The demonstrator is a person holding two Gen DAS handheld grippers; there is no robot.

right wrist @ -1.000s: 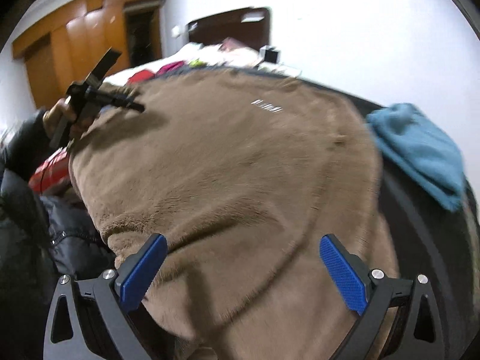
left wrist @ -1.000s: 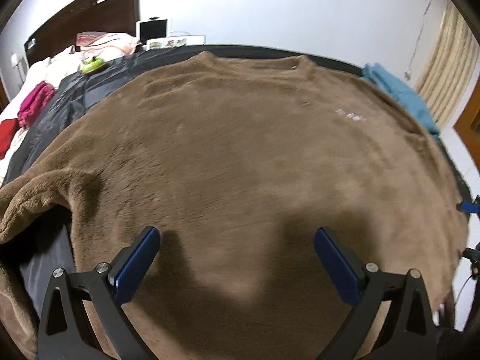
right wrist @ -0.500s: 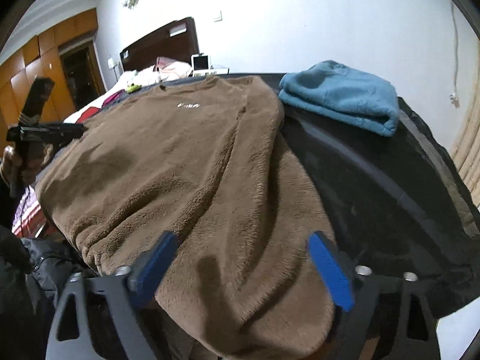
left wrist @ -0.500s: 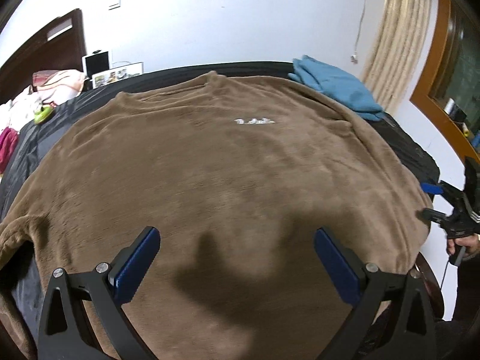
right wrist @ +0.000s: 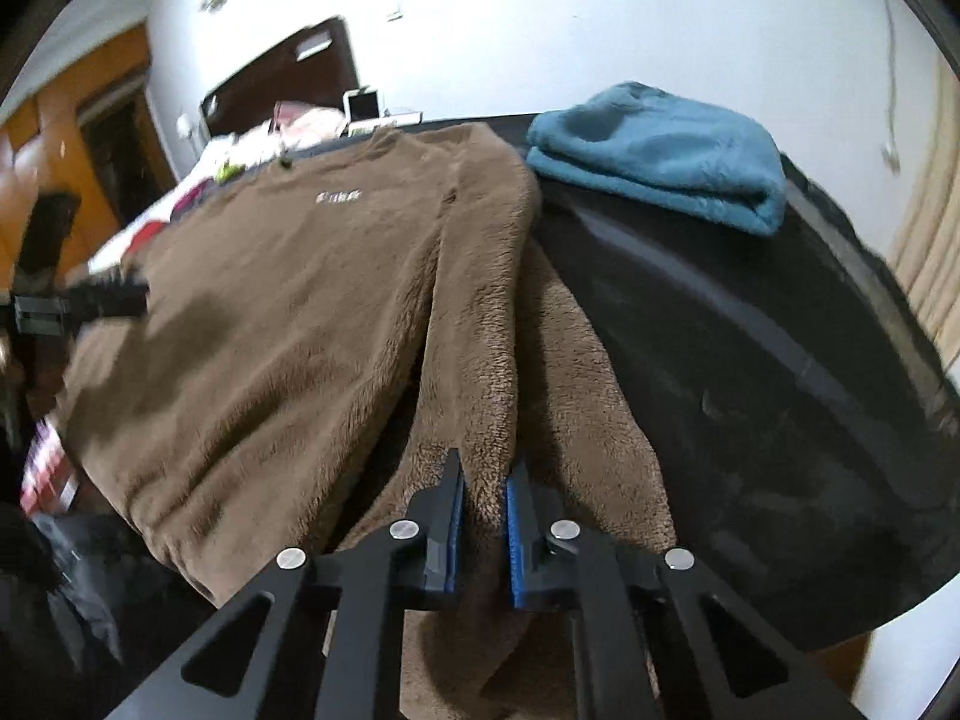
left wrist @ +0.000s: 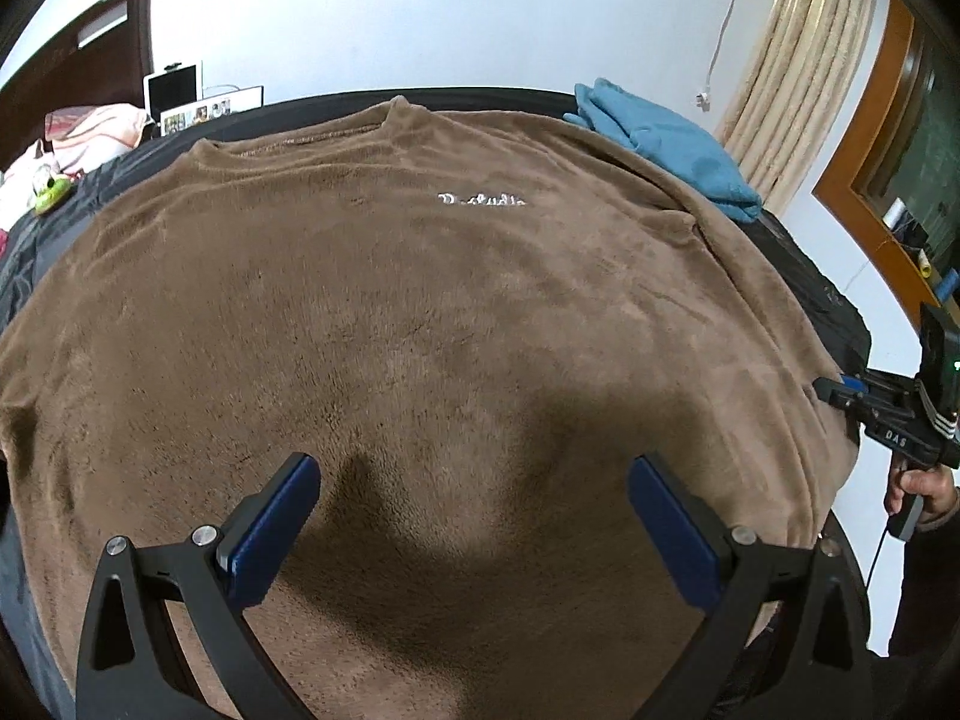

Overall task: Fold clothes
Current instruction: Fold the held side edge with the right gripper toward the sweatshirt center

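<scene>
A brown fleece sweater (left wrist: 420, 300) with a small white logo lies flat, front up, on a dark bed cover (right wrist: 750, 390). My left gripper (left wrist: 474, 516) hovers open over the sweater's lower middle, with nothing between its blue pads. My right gripper (right wrist: 485, 480) is shut on a raised fold of the sweater's right sleeve (right wrist: 480, 330), near its lower end. In the left wrist view the right gripper (left wrist: 840, 390) shows at the sweater's right edge, held by a hand. The left gripper (right wrist: 102, 297) appears blurred at the left of the right wrist view.
A folded blue fleece garment (right wrist: 660, 150) lies at the far right corner of the bed. Loose clothes (left wrist: 60, 150) and a dark headboard (left wrist: 72, 60) are at the far left. A curtain (left wrist: 798, 90) hangs at the right, and the bed edge drops off there.
The right gripper's jaws went from wide open to shut on the sleeve fold, and it rolled and shifted right. The left gripper slid right along the sweater's lower part, still open.
</scene>
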